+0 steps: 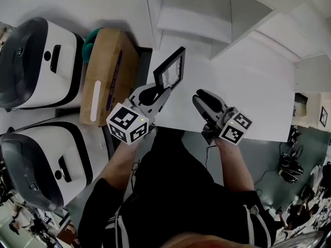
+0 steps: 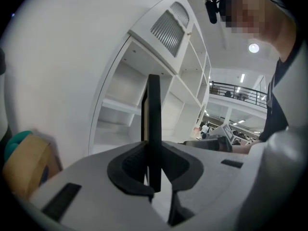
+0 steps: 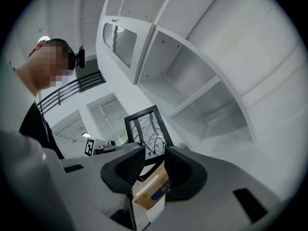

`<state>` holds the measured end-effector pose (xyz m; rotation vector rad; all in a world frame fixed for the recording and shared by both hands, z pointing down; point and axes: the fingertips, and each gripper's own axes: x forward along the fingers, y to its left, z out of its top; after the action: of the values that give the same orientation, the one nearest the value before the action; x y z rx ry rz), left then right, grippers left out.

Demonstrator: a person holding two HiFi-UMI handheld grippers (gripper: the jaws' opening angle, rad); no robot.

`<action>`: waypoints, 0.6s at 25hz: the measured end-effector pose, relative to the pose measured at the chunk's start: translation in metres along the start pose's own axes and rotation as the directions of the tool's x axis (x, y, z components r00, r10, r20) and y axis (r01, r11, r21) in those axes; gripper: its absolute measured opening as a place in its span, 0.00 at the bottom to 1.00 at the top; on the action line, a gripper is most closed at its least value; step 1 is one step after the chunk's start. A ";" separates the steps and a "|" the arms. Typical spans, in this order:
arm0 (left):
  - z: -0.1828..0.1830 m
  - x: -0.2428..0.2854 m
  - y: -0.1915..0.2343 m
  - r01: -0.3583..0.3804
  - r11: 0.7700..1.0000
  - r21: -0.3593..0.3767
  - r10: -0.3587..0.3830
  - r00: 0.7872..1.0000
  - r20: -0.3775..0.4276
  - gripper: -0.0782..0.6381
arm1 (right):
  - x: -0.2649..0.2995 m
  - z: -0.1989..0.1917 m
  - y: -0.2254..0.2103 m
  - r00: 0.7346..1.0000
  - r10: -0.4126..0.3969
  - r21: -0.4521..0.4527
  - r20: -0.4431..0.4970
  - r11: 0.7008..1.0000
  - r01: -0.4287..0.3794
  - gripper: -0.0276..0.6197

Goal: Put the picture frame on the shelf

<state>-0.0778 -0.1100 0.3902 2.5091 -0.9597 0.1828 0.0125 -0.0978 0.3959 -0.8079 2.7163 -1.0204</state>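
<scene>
White-and-grey lidded appliances (image 1: 36, 61) stand at the far left on the floor, with a cardboard box (image 1: 108, 71) and a teal object (image 1: 90, 37) beside them. None of these is involved in the work. Next to the right, the left tongs (image 1: 160, 89) are clenched on the lower border of the black picture frame (image 1: 170, 70). In the left gripper view the frame (image 2: 154, 129) stands upright and edge-on between the pads of those tongs (image 2: 154, 165), and the open shelf compartments lie straight beyond it. A grip low on the border appears chosen to leave the frame's upper part free and to keep it vertical for setting down. The frame sits over the left edge of the white worktop (image 1: 248, 92); whether it touches that surface cannot be determined. Just to its right, the right tongs (image 1: 206, 98) are released, with their jaws apart and nothing between the pads (image 3: 175, 165); frame and box show only beyond the gap. Judged a standby posture, ready to steady the frame. The white shelf (image 1: 207, 14) at upper right has not yet received the frame.
</scene>
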 end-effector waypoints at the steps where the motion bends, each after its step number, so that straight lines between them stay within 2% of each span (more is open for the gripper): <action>1: -0.002 0.003 0.008 -0.014 1.000 -0.004 0.014 1.000 0.004 0.19 | 0.002 -0.002 -0.003 1.000 0.003 0.004 -0.003 1.000 -0.003 0.23; 6: -0.019 0.028 0.041 -0.067 0.998 -0.016 0.067 0.998 0.008 0.19 | 0.010 -0.016 -0.024 1.000 0.009 0.031 -0.022 0.999 -0.008 0.23; 15: -0.046 0.063 0.075 -0.104 0.994 -0.031 0.104 0.995 -0.006 0.19 | 0.034 -0.033 -0.054 0.999 -0.010 0.020 -0.044 1.000 0.011 0.23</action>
<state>-0.0783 -0.1762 0.4756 2.4310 -1.0838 0.2033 -0.0025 -0.1303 0.4582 -0.8060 2.7365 -1.0789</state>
